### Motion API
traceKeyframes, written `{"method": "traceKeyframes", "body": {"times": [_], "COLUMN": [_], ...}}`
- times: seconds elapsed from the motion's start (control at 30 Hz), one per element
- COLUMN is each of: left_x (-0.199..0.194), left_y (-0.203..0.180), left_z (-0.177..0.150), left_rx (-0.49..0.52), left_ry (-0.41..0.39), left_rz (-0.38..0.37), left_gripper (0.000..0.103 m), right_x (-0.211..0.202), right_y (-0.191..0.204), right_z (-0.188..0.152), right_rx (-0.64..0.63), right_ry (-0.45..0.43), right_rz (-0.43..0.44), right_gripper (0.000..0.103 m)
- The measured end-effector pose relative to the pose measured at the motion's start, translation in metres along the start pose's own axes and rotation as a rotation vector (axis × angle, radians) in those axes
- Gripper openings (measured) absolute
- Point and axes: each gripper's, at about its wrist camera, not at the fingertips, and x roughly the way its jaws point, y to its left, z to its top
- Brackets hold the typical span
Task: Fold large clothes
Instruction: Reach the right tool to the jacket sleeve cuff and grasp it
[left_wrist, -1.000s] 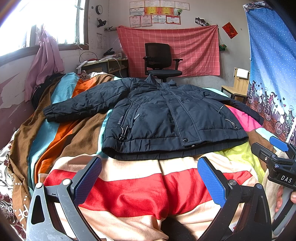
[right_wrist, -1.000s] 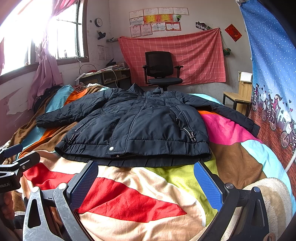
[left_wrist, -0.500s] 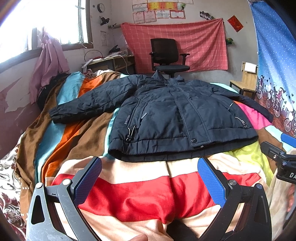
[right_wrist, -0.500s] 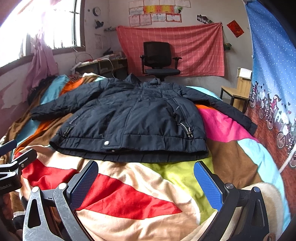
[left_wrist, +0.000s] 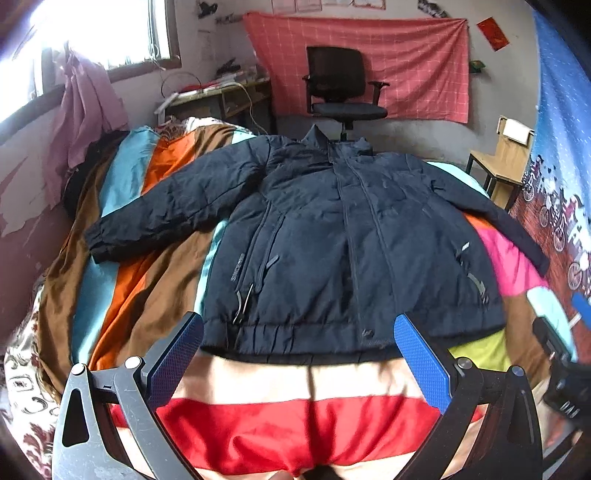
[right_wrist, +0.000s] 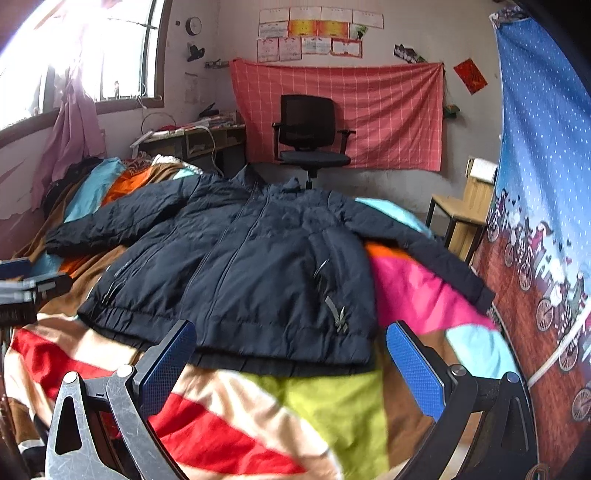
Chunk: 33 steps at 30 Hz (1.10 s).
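Note:
A dark navy padded jacket (left_wrist: 332, 236) lies front up and zipped on a striped blanket (left_wrist: 295, 417), both sleeves spread outward. My left gripper (left_wrist: 299, 354) hovers open just short of the jacket's hem, near its left half, holding nothing. In the right wrist view the same jacket (right_wrist: 251, 266) fills the middle, and my right gripper (right_wrist: 291, 354) stands open over the hem by the right pocket, also holding nothing. The right gripper shows at the left view's right edge (left_wrist: 565, 354); the left gripper shows at the right view's left edge (right_wrist: 26, 288).
The bed's blanket (right_wrist: 332, 398) has red, cream, green, pink and orange stripes. A black office chair (right_wrist: 310, 144) and a desk (right_wrist: 192, 140) stand beyond the bed. A wooden chair (right_wrist: 461, 210) and a blue curtain (right_wrist: 543, 147) are at the right.
Both grippers have moved forward and higher toward the jacket's hem, so the jacket looks larger and is seen more from above. Both stay open.

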Motion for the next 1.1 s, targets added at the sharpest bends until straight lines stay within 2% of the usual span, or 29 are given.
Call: {"method": "traceKeyframes", "body": {"times": [0.17, 0.27, 0.37, 0.43, 0.57, 0.67, 0.9, 0.97, 1.1], "left_x": [-0.003, 0.000, 0.012, 0.025, 0.071, 0.113, 0.213, 0.246, 0.309], "left_y": [-0.017, -0.029, -0.041, -0.046, -0.050, -0.047, -0.051, -0.054, -0.071], "left_z": [0.058, 0.086, 0.108, 0.119, 0.150, 0.168, 0.198, 0.202, 0.213], "left_rx": [0.011, 0.077, 0.150, 0.183, 0.215, 0.201, 0.219, 0.195, 0.124], "left_ry": [-0.002, -0.039, -0.094, -0.115, -0.125, -0.125, -0.083, -0.046, 0.055], "left_rz": [0.036, 0.055, 0.086, 0.095, 0.044, -0.011, -0.080, -0.123, -0.211], "left_gripper": [0.101, 0.101, 0.101, 0.101, 0.101, 0.101, 0.101, 0.101, 0.101], "right_x": [0.010, 0.016, 0.034, 0.047, 0.082, 0.113, 0.185, 0.203, 0.230], "right_y": [-0.022, -0.035, -0.053, -0.066, -0.095, -0.120, -0.155, -0.161, -0.179], "right_z": [0.027, 0.047, 0.065, 0.073, 0.087, 0.093, 0.087, 0.080, 0.065], "right_rx": [0.031, 0.042, 0.093, 0.137, 0.225, 0.314, 0.486, 0.510, 0.574], "right_ry": [-0.040, -0.080, -0.074, -0.078, -0.077, -0.070, -0.033, -0.026, 0.011], "right_rz": [0.007, 0.032, 0.119, 0.121, 0.055, -0.008, -0.120, -0.144, -0.137], "right_gripper": [0.103, 0.103, 0.103, 0.103, 0.103, 0.103, 0.103, 0.103, 0.103]}}
